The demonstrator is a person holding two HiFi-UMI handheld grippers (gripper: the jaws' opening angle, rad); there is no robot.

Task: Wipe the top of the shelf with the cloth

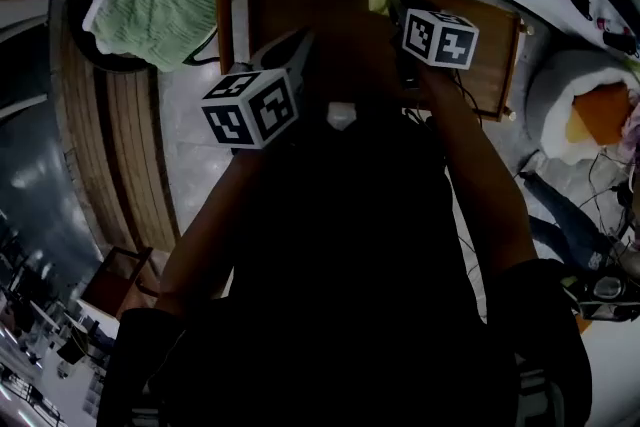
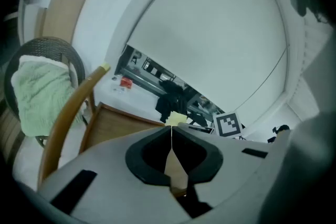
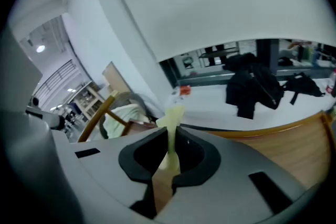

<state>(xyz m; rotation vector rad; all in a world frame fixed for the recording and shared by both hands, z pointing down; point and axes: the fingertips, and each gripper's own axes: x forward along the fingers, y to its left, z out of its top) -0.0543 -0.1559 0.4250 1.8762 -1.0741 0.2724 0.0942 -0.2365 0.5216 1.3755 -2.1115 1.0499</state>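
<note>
- Right gripper [image 3: 172, 139] clenches the pale yellow cloth [image 3: 174, 115] above the brown wooden shelf top [image 3: 294, 139].
- Left gripper [image 2: 171, 136]: jaws pressed together, empty.
- To its left, a round dark wicker seat [image 2: 52, 41] cradles a green knitted towel [image 2: 37, 94].

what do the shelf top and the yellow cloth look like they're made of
Shelf top: likely wood or wood veneer, warm brown, matte, little glare. Yellow cloth: soft thin fabric, maybe microfibre; it bunches limply where the right tongs pinch it.
</note>
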